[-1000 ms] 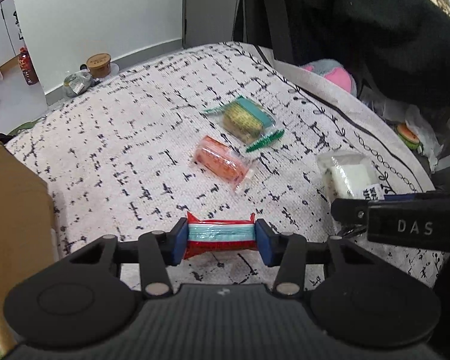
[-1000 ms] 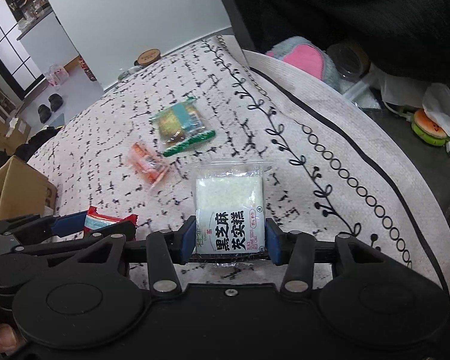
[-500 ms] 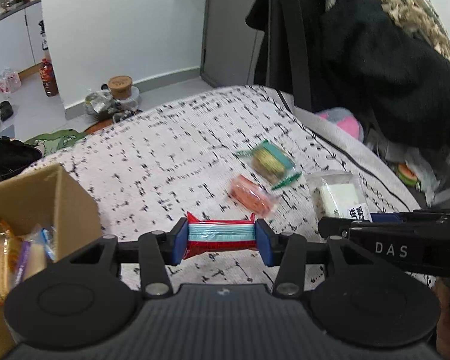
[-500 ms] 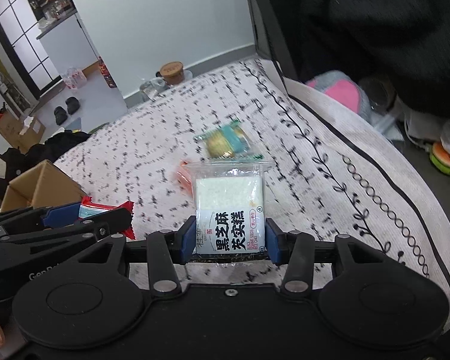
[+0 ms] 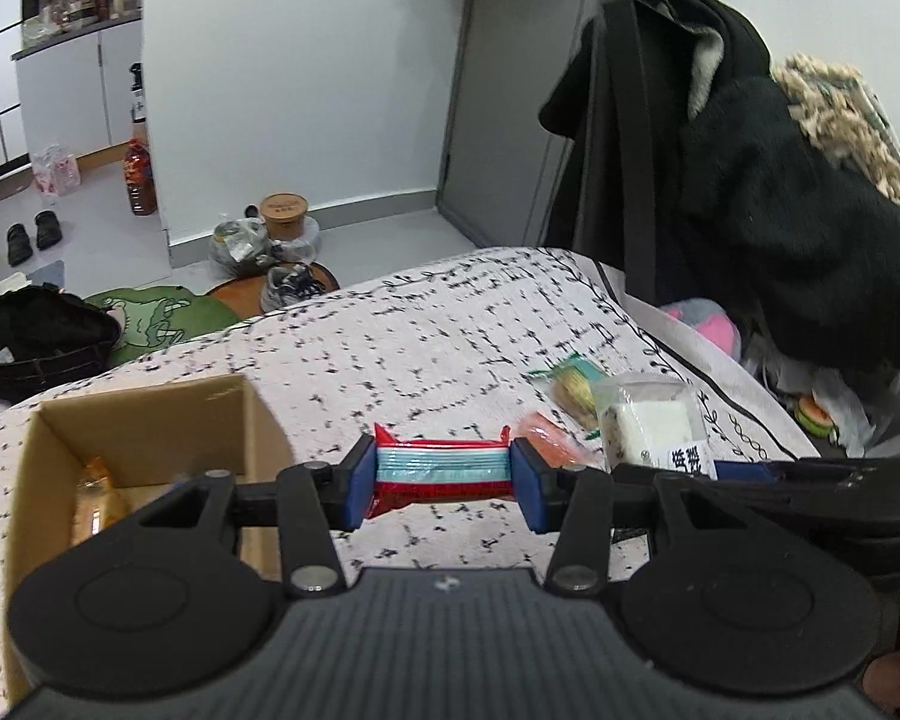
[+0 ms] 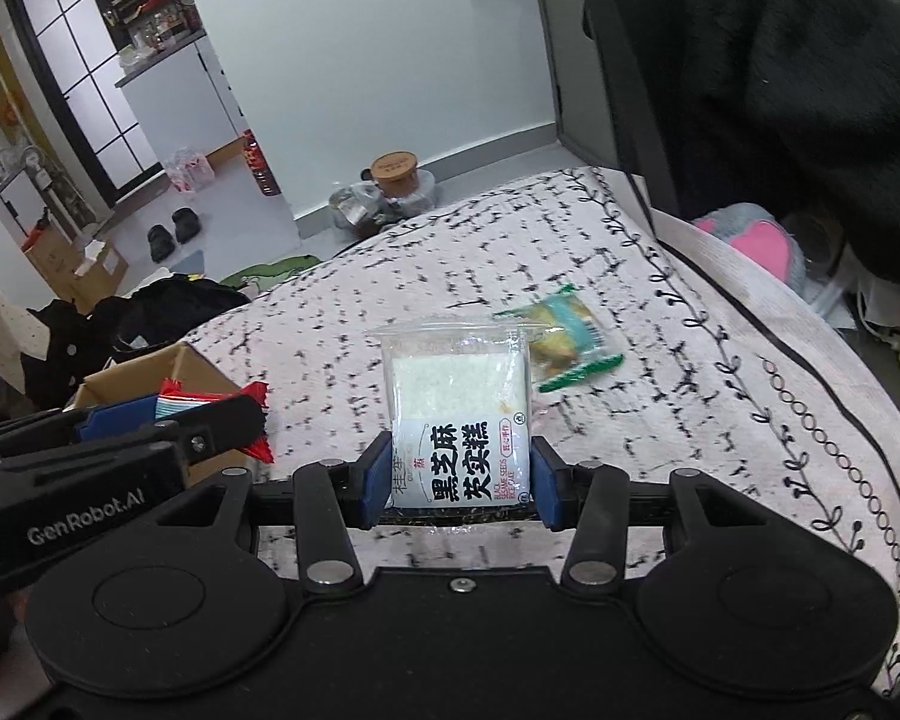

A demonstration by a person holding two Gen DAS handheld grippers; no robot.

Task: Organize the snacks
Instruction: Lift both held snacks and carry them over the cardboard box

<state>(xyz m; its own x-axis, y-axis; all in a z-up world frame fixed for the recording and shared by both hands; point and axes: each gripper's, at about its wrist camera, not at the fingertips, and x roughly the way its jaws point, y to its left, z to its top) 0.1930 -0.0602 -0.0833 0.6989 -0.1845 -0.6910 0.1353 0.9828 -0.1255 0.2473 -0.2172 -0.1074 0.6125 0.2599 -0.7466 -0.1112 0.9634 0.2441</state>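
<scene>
I've got the red-and-blue snack bar (image 5: 442,473) pinched end to end in the left gripper (image 5: 442,477), lifted just right of the cardboard box (image 5: 150,420); it looks light and crinkly, so a hold across the ends suits it. The right gripper (image 6: 459,483) clamps the sesame rice cake packet (image 6: 459,414) by its lower edges, held upright above the patterned cloth (image 6: 660,360); it seems soft and crushable. Both grippers sit level, side by side.
</scene>
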